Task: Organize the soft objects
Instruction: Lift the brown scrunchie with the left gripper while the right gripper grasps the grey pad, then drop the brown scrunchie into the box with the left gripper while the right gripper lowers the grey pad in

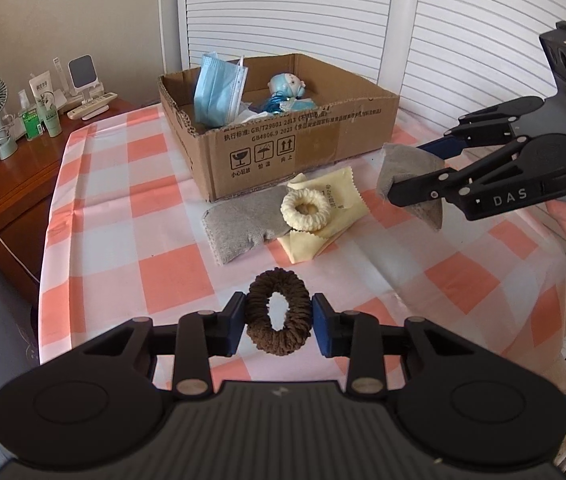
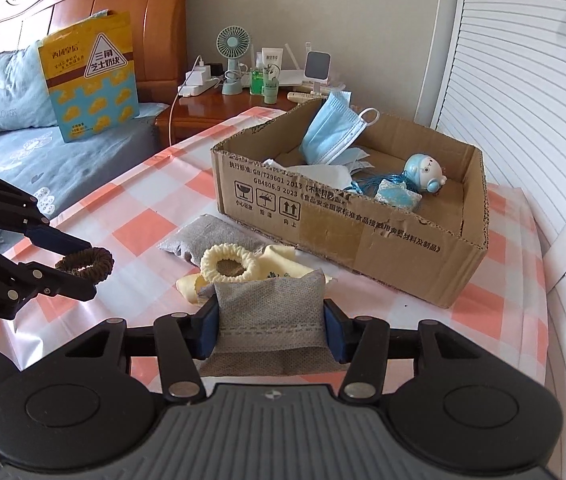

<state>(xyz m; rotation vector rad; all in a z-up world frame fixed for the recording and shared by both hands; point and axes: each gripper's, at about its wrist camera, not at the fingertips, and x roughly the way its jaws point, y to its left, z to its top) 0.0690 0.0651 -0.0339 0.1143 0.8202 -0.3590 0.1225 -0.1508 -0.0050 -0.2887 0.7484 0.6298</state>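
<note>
Left wrist view, right gripper [image 1: 415,186] marked DAS, cardboard box [image 1: 323,140] printed GB4806.9 2023

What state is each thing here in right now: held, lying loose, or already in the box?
Left gripper: shut on brown scrunchie.
Right gripper: shut on grey pouch.
Cream scrunchie: lying on yellow cloth.
Second grey pouch: lying on table.
Cardboard box: open.
Face mask: in box.
</note>
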